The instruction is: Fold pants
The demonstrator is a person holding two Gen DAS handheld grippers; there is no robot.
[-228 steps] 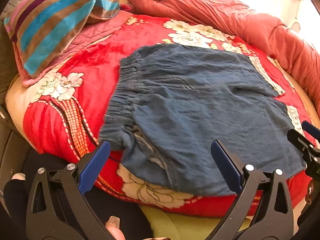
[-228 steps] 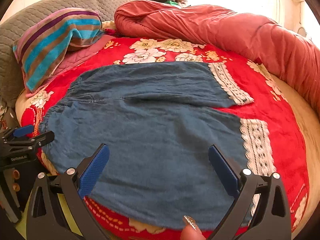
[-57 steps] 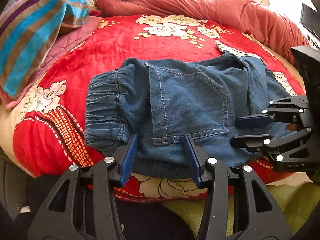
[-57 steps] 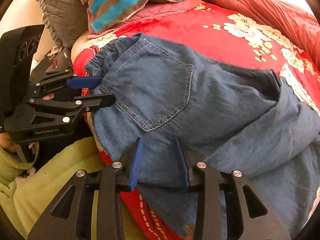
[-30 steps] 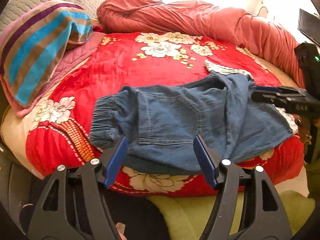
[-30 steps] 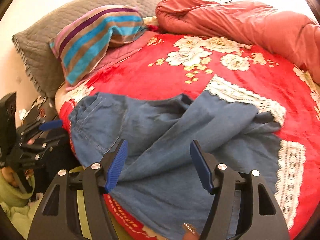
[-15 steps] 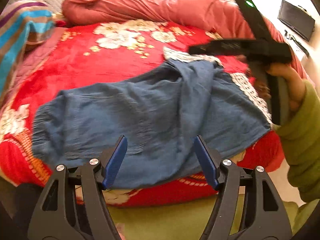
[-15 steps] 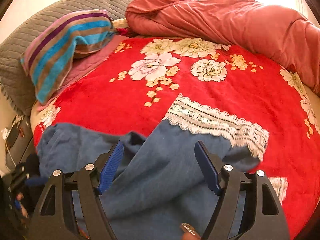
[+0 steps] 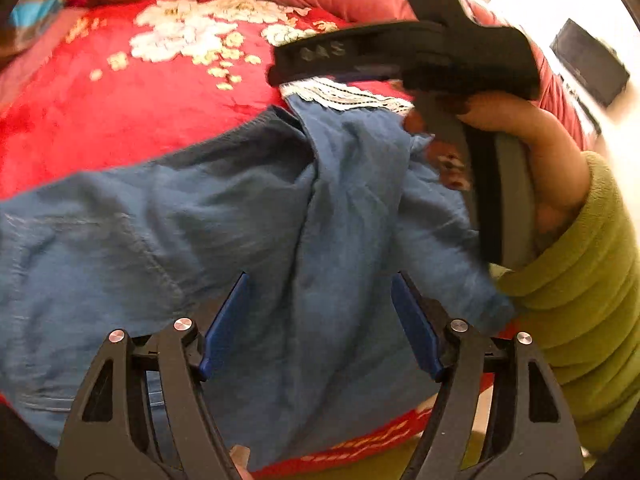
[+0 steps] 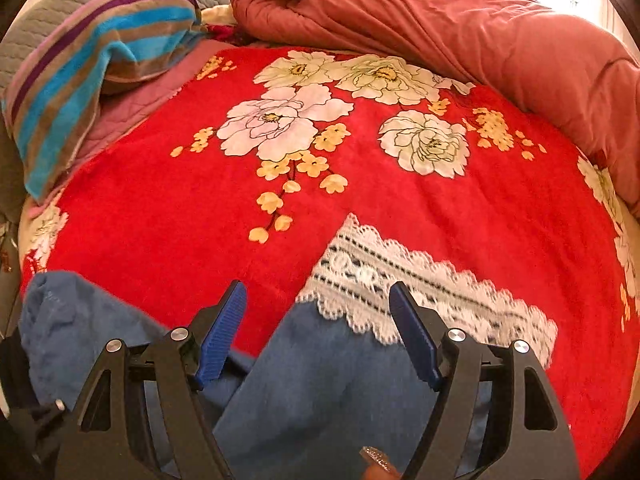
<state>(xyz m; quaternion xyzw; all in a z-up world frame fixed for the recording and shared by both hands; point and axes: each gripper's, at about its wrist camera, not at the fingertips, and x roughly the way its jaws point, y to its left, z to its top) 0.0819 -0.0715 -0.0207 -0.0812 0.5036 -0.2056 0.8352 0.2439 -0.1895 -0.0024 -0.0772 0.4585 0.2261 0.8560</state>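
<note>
On the red flowered blanket [image 10: 168, 216] of the bed lie the blue pants [image 9: 200, 216], near the front edge, and they look different from a moment ago: two seconds back both grippers were pinching the cloth near the back pocket, and now both have let go and moved over toward the leg ends. The left gripper [image 9: 320, 320] hangs over the middle of the pants; its fingers are rather wide apart and opening a little more, with cloth below them but nothing held. The right gripper [image 10: 318, 330] also has its fingers wide apart and empty, just above the lace hem [image 10: 400, 280] of the upper leg; in the left view a hand [image 9: 532, 152] in a green sleeve [image 9: 580, 288] carries it. I judge that the first fold, one leg over the other, is done but untidy, since the cloth is bunched in ridges, and that the next fold will bring the hems toward the waist. Beyond the hem there is much free blanket for moving. A rolled pink quilt [image 10: 440, 20] closes the far side, a striped pillow [image 10: 92, 60] the far left, and the near edge of the bed is close under the pants.
</note>
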